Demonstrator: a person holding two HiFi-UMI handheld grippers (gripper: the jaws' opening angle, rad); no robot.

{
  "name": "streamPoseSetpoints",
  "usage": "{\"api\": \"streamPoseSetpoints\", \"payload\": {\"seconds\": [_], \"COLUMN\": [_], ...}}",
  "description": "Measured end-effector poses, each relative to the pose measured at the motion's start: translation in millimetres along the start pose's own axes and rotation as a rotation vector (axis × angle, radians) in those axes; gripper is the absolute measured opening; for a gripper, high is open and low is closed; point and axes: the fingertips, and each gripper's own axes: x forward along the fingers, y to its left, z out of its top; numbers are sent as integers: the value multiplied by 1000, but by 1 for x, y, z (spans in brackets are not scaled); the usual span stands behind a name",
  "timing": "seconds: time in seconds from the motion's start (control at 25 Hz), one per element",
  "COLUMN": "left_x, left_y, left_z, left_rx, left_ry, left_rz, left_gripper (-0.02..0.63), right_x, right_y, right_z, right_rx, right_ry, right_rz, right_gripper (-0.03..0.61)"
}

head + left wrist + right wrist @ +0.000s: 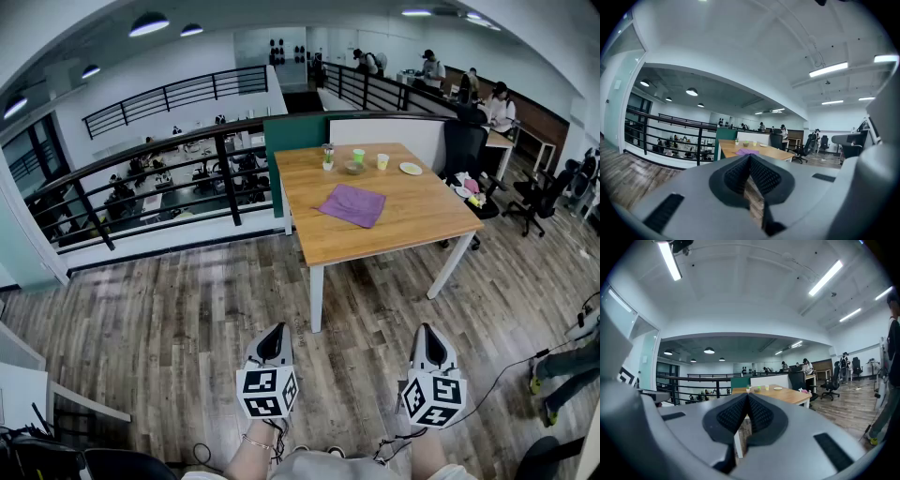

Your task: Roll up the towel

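A purple towel (353, 204) lies flat and unrolled on the wooden table (422, 220) some way ahead of me. In the left gripper view the towel (747, 152) shows as a thin purple strip on the table top. My left gripper (273, 345) and right gripper (429, 348) hang side by side over the floor, well short of the table. Both are shut with nothing between their jaws. The left gripper (750, 158) points toward the table, and the right gripper (747, 397) does too.
At the table's far end stand a small plant (328, 157), a bowl (352, 168), two cups (382, 161) and a plate (411, 169). A black railing (141, 178) runs at the left. Office chairs (534, 202) and several people stand at the right and back.
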Motion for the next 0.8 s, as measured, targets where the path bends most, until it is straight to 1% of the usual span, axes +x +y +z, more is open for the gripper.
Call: {"api": "streamPoseSetpoints", "payload": {"seconds": [0.24, 0.4, 0.6, 0.72, 0.8], "left_x": [-6, -5, -6, -6, -7], "left_y": [-3, -6, -14, -18, -20], "left_z": [5, 5, 4, 6, 10], "left_rx": [-2, -11, -16, -12, -14], "left_ry": [5, 5, 12, 7, 2], "left_rz": [7, 7, -10, -6, -7], "left_gripper": [-2, -2, -2, -2, -2], "right_x": [-5, -5, -11, -13, -15], "right_y": [2, -1, -9, -10, -12], "right_z": [2, -3, -4, -2, 1], "right_rx": [9, 77, 53, 70, 74], "right_ry": [20, 21, 33, 28, 22], "right_rz": [20, 55, 15, 26, 30], "right_gripper": [-2, 0, 2, 5, 23]}}
